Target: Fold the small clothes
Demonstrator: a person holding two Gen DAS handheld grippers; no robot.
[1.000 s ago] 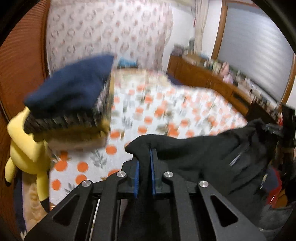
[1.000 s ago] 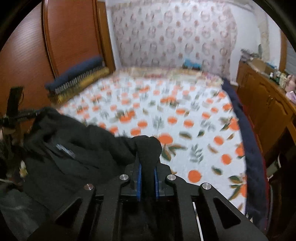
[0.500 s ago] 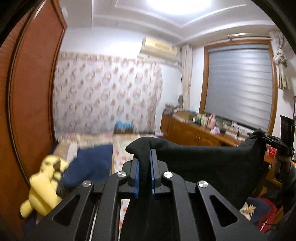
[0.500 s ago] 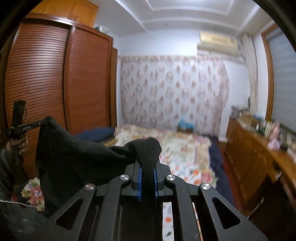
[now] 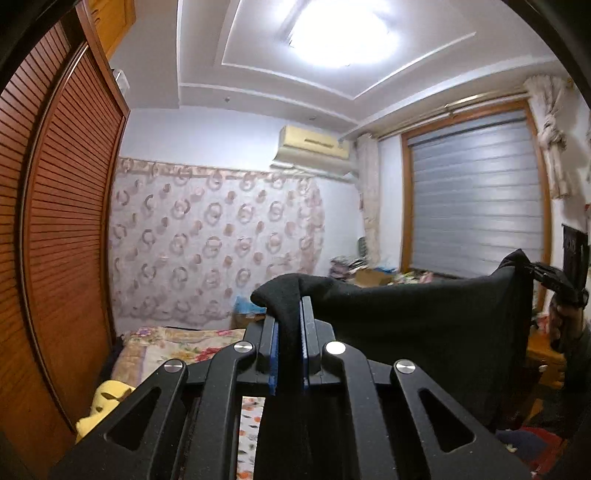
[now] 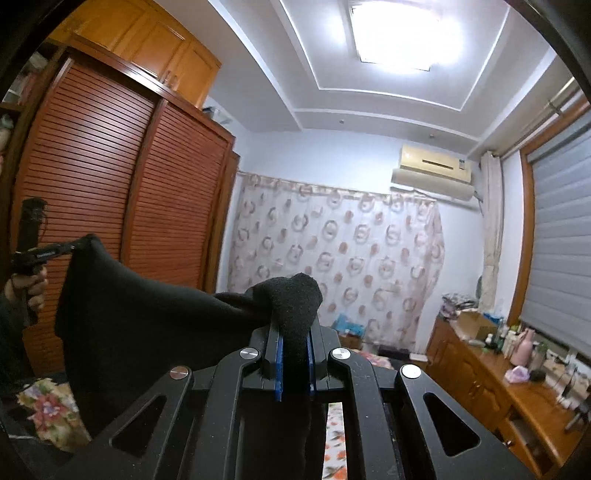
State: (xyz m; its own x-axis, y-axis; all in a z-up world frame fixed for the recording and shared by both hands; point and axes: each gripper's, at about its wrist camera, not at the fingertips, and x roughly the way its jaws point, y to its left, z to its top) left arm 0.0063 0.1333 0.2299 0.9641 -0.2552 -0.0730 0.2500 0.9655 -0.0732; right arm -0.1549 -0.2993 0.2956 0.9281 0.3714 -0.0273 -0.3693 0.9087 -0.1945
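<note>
Black garment (image 5: 424, 317), a small dark piece of clothing, hung stretched in the air across the lower right of the left wrist view. The left tongs (image 5: 288, 332) were clamped on one corner of it, cloth bunched up between the blue pads (image 5: 272, 354) at lower centre. Its far corner ran to the right edge of the frame, where the right tongs (image 5: 546, 275) gripped it. Held taut by two corners like this, the cloth probably was being spread flat and straightened before being laid down for a fold. Below the linkage a strip of the bed (image 5: 173, 343) showed, with a floral cover, and a yellow plush toy (image 5: 103, 402) sat at lower left against the slatted wardrobe doors (image 5: 66, 221). A patterned curtain (image 5: 214, 251) filled the far wall, with an air conditioner (image 5: 314, 144) above it and a window blind (image 5: 476, 199) at right.

In the right wrist view the right tongs (image 6: 295, 347) were likewise closed on a bunched corner of the black garment (image 6: 147, 325) at lower centre. The cloth spread away to the left, where the left tongs (image 6: 55, 251), held by a hand (image 6: 29, 291), pinched the other corner. A sliver of the orange-patterned bed (image 6: 334, 435) showed through the linkage. A wooden dresser (image 6: 491, 384) crowded with bottles stood at lower right, and the ceiling light (image 6: 402, 33) glared at the top.
</note>
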